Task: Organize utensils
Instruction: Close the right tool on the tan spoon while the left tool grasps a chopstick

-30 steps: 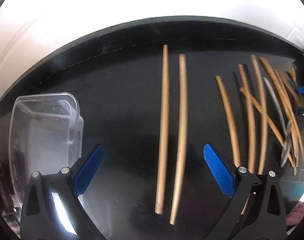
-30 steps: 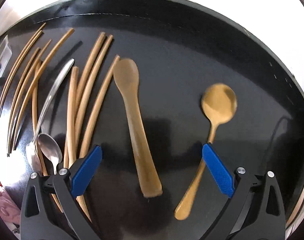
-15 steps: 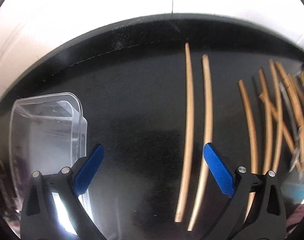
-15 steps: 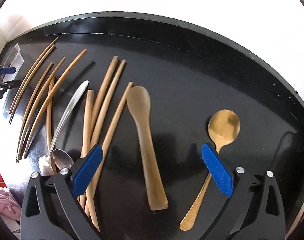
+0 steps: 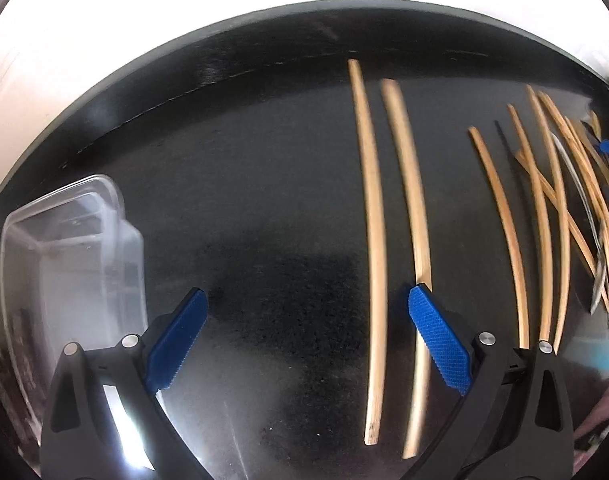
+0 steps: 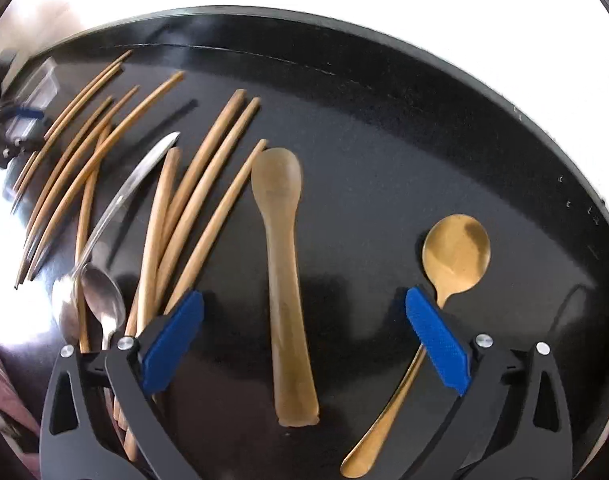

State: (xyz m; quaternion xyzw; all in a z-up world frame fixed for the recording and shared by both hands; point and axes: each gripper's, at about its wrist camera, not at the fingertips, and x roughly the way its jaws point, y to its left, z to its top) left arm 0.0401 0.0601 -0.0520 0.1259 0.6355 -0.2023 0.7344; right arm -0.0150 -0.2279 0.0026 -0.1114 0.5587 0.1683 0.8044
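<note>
Where the glossy black round tabletop (image 6: 384, 128) fills the right wrist view, lying flat at centre: a pale translucent amber spatula-shaped spoon (image 6: 284, 272), bowl end away from the camera, squared handle end near. Framed by the right gripper (image 6: 304, 340), blue-padded fingers (image 6: 172, 340) spread wide apart, clamped on nothing, one either side of that spoon without touching it. Just right of it, partly behind the right blue pad: a gold metal spoon with a round bowl (image 6: 456, 252). To the left, a loose fan of long light-brown wooden chopsticks (image 6: 208, 184), several crossing, with a silver metal spoon (image 6: 104, 296) and a second silver utensil (image 6: 140, 176) lying among them.

In the left wrist view, two long pale wooden chopsticks (image 5: 374, 240) side by side, near but apart, running away from the camera. Hovering over them: the left gripper (image 5: 304, 340), blue pads likewise wide apart and holding nothing; the right pad overlapping one stick in the picture, contact impossible to tell. Far right, the same crossed chopstick pile (image 5: 544, 208). Far left, on the table near its edge: a clear rectangular plastic container (image 5: 72, 264).
</note>
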